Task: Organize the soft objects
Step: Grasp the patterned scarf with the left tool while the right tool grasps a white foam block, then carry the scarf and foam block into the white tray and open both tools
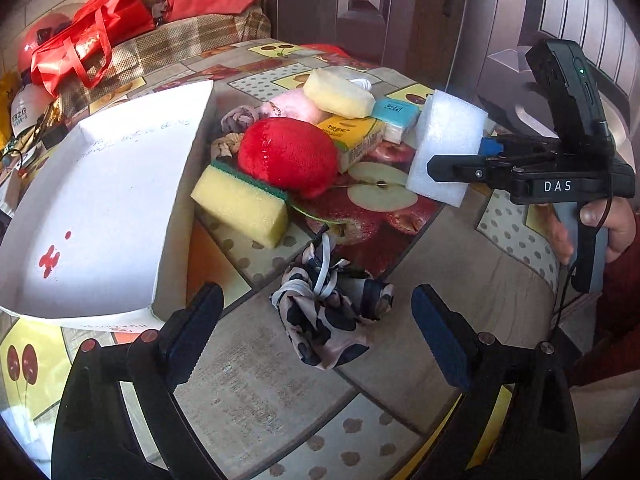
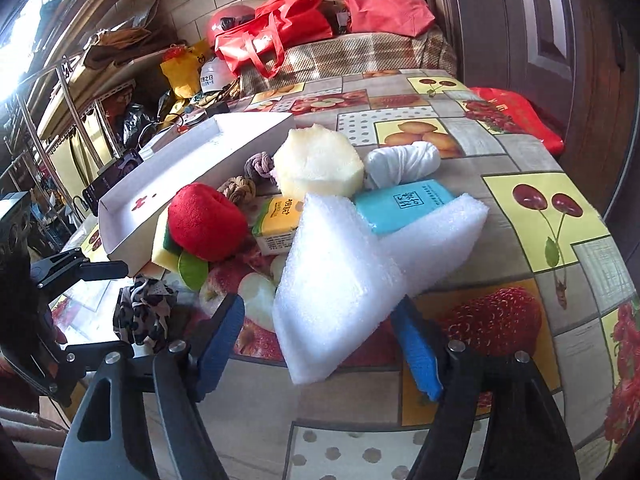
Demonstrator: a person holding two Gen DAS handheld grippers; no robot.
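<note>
My left gripper (image 1: 316,312) is open, its fingers on either side of a black-and-pink patterned scarf bundle (image 1: 328,316) that lies on the table; the bundle also shows in the right wrist view (image 2: 144,312). My right gripper (image 2: 320,340) is shut on a white foam block (image 2: 340,276) and holds it above the table; the same block (image 1: 444,152) shows at the right in the left wrist view. A white open box (image 1: 100,200) stands at the left. Beside it lie a red plush apple (image 1: 288,156), a yellow-green sponge (image 1: 244,204), a round pale sponge (image 1: 338,94) and tissue packs (image 1: 360,136).
Hair scrunchies (image 1: 236,120) and a pink fluffy item (image 1: 296,106) lie behind the plush. A rolled white cloth (image 2: 400,162) lies beyond the teal tissue pack (image 2: 404,204). Red bags (image 1: 92,40) sit on a covered seat behind the table. A door is at the right.
</note>
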